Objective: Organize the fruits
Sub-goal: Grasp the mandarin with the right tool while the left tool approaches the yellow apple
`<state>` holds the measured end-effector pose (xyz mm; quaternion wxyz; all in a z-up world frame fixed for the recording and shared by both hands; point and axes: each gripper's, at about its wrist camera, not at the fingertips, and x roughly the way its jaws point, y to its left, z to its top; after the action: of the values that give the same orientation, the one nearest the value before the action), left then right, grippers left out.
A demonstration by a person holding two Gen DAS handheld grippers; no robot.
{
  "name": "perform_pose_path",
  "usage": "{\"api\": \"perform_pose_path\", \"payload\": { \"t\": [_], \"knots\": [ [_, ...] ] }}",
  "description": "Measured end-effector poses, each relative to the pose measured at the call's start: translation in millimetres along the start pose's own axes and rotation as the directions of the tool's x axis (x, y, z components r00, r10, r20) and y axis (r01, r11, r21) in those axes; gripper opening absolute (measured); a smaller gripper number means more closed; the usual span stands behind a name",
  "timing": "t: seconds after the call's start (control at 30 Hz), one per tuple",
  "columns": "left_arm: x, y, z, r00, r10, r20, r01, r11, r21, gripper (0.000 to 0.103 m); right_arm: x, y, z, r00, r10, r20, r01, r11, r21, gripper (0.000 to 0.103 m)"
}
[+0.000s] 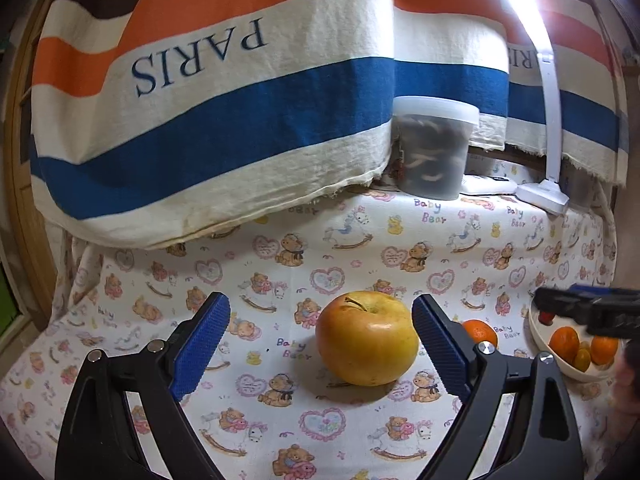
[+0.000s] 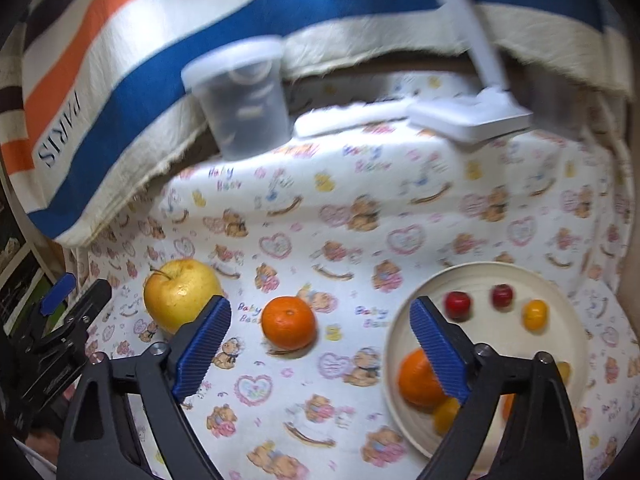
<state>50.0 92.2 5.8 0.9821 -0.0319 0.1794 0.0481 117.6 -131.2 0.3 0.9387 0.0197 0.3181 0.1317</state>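
Observation:
A large yellow apple [image 1: 366, 338] stands on the bear-print cloth, between and just beyond the open fingers of my left gripper [image 1: 320, 340]. It also shows in the right wrist view [image 2: 180, 294] at the left. A loose orange [image 2: 288, 322] lies between the apple and a cream plate [image 2: 480, 276]. The plate holds an orange [image 2: 418, 380], two small red fruits [image 2: 458, 305] and small yellow fruits [image 2: 535, 314]. My right gripper [image 2: 320, 344] is open and empty, above the cloth with its right finger over the plate's left edge.
A lidded translucent tub [image 1: 434, 148] stands at the back by a striped PARIS cloth [image 1: 208, 120]. A white lamp base [image 2: 472, 118] and its arm stand at the back right. A flat white object [image 2: 352, 118] lies beside the lamp base.

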Motion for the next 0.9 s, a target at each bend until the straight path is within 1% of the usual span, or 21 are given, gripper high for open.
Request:
{"api": "perform_pose_path", "payload": {
  "t": [0.07, 0.1, 0.2, 0.27, 0.37, 0.47, 0.53, 0.57, 0.6, 0.67, 0.77, 0.87, 0.9],
  "knots": [
    [3.7, 3.2, -0.5, 1.0, 0.007, -0.006, -0.007, 1.0, -0.011, 0.092, 16.1, 5.7, 2.3, 0.999, 0.001, -0.035, -0.002, 1.0, -0.014, 0.085],
    [5.8, 5.5, -0.8, 1.0, 0.012, -0.01, -0.012, 1.0, -0.018, 0.092, 26.0, 9.0, 2.7, 0.998, 0.007, -0.061, -0.008, 1.0, -0.018, 0.085],
    [12.1, 13.8, -3.0, 0.999, 0.028, -0.03, -0.029, 0.998, -0.051, 0.092, 57.1, 17.0, 0.2, 0.984, 0.046, -0.169, -0.053, 0.998, -0.036, 0.085],
    [14.5, 17.1, -4.7, 0.999, 0.034, -0.041, -0.037, 0.997, -0.064, 0.092, 70.8, 20.6, -1.6, 0.98, 0.032, -0.196, -0.042, 0.998, -0.049, 0.085],
    [17.0, 15.7, -6.6, 0.998, 0.041, -0.052, -0.043, 0.998, -0.054, 0.092, 83.7, 24.0, -3.7, 0.978, 0.012, -0.209, -0.024, 0.998, -0.056, 0.084],
    [18.5, 11.3, -7.4, 0.997, 0.046, -0.057, -0.048, 0.998, -0.035, 0.092, 93.3, 25.4, -4.8, 0.975, -0.001, -0.22, -0.011, 0.998, -0.054, 0.077],
    [20.0, 9.7, -7.7, 0.997, 0.043, -0.063, -0.045, 0.999, -0.029, 0.092, 99.6, 26.0, -6.0, 0.973, -0.013, -0.229, 0.0, 0.998, -0.056, 0.075],
    [20.4, 9.2, -7.6, 0.997, 0.043, -0.065, -0.045, 0.999, -0.027, 0.092, 102.3, 26.3, -6.6, 0.973, -0.019, -0.232, 0.006, 0.998, -0.059, 0.072],
    [21.0, 9.1, -7.6, 0.997, 0.041, -0.067, -0.043, 0.999, -0.028, 0.092, 104.7, 26.3, -7.3, 0.972, -0.026, -0.234, 0.012, 0.998, -0.06, 0.067],
    [21.7, 9.8, -7.8, 0.997, 0.032, -0.072, -0.035, 0.999, -0.033, 0.092, 107.5, 25.0, -8.3, 0.972, -0.039, -0.233, 0.027, 0.998, -0.053, 0.061],
    [22.8, 11.4, -7.8, 0.996, 0.026, -0.081, -0.03, 0.998, -0.047, 0.092, 112.7, 20.2, -9.7, 0.971, -0.027, -0.239, 0.02, 0.999, -0.032, 0.059],
    [24.8, 15.4, -7.7, 0.995, 0.015, -0.094, -0.022, 0.997, -0.071, 0.092, 109.3, 20.8, -12.6, 0.975, -0.013, -0.22, 0.007, 1.0, -0.028, 0.051],
    [25.5, 17.3, -7.6, 0.995, 0.008, -0.1, -0.017, 0.996, -0.083, 0.092, 108.0, 20.7, -14.0, 0.976, -0.024, -0.218, 0.017, 0.999, -0.034, 0.05]
  ]
}}
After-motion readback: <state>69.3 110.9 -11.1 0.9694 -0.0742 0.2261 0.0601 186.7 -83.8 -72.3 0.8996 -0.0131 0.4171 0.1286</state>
